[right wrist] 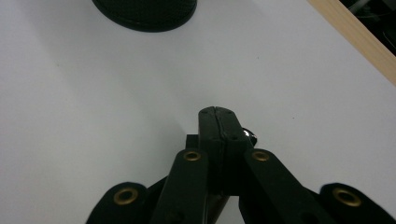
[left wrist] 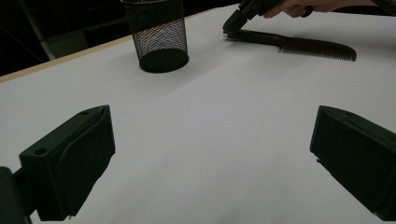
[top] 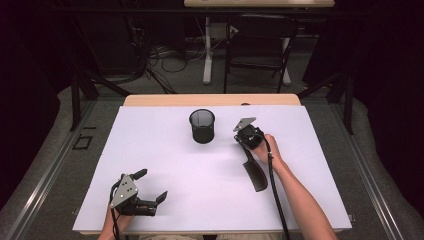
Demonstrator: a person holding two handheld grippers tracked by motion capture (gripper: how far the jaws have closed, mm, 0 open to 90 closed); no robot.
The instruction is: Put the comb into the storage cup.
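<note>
A black comb (top: pixel 255 172) (left wrist: pixel 299 44) lies on the white table (top: pixel 210 200), right of centre, with its handle toward the far side. My right gripper (top: pixel 246 149) (left wrist: pixel 231 25) (right wrist: pixel 217 114) is at the handle end, its jaws pressed together on the comb's handle. A black mesh cup (top: pixel 202 126) (left wrist: pixel 159 35) (right wrist: pixel 144 11) stands upright just left of that gripper. Near the front left corner, my left gripper (top: pixel 152 185) (left wrist: pixel 210 158) is open wide with nothing between its jaws, facing the cup and comb.
The table's wooden far edge (top: pixel 210 100) (right wrist: pixel 355 37) runs close behind the cup. Beyond it are a chair (top: pixel 257 50), desk legs and cables on the floor. Bare white surface lies between the two grippers.
</note>
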